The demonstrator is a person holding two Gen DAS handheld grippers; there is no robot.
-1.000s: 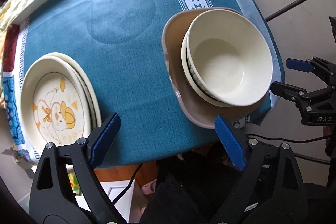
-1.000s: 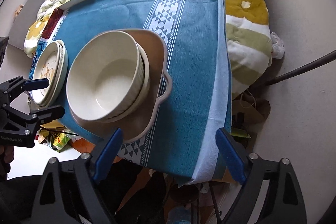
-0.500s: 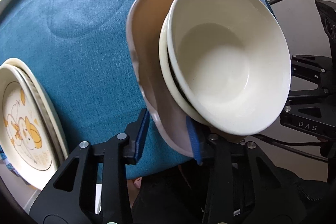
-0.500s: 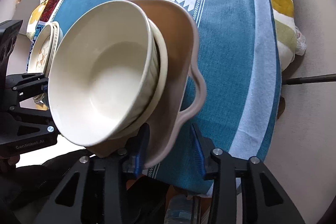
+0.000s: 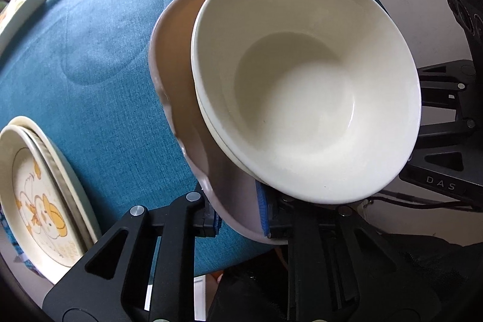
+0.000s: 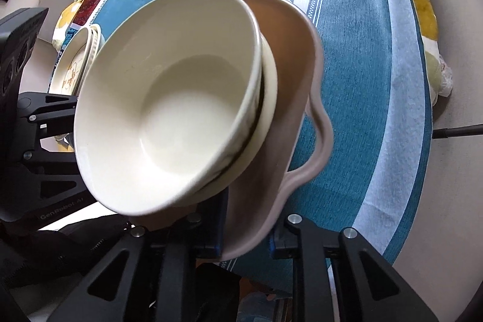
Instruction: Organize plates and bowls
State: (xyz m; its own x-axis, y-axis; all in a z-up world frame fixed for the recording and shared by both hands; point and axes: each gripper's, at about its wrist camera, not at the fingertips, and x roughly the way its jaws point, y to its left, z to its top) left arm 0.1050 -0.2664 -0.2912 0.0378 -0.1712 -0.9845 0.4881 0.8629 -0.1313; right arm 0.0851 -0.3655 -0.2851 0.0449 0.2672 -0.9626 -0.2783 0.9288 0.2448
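Pink handled plate [image 5: 178,98], centre frame, carries stacked cream bowls [image 5: 305,86]. Left gripper [image 5: 238,216] clamped on near rim; right gripper [image 6: 247,234] closing on opposite rim. Duck-print plates [image 5: 39,195] lower left on teal tablecloth [image 5: 90,50].

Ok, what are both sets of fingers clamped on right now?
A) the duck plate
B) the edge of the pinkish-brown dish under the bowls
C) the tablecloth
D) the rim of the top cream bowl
B: the left gripper and the right gripper each pinch the near edge of the pinkish-brown dish, with the stacked cream bowls sitting on it; the right gripper's fingers are closing.
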